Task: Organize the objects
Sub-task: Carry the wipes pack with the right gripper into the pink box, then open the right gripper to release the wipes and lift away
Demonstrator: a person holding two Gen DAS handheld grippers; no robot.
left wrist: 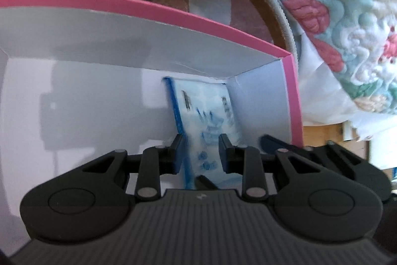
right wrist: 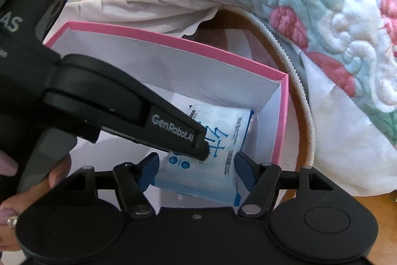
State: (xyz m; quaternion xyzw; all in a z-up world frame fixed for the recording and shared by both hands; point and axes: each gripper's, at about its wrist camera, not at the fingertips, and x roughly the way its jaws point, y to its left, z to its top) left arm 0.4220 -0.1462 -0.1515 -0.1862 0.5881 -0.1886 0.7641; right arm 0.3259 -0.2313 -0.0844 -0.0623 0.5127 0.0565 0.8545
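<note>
A pink box (left wrist: 173,14) (right wrist: 198,46) with a white inside stands open. A white and blue tissue pack (left wrist: 206,111) (right wrist: 223,126) lies in its right-hand corner, leaning on the side wall. My left gripper (left wrist: 201,153) reaches into the box, its pads pressed against the pack's two sides. In the right wrist view the left gripper (right wrist: 202,148) comes in from the left, held by a hand (right wrist: 59,170). My right gripper (right wrist: 196,165) is open and straddles the pack's near end, with a small gap at each pad. Its blue finger (left wrist: 270,140) shows in the left wrist view.
A flowered quilt (left wrist: 347,16) (right wrist: 322,16) is heaped behind and to the right of the box. A brown round surface with a white corded rim (right wrist: 297,91) lies beneath it, and white paper (right wrist: 335,153) sits to the right. The left half of the box floor (left wrist: 86,103) is bare.
</note>
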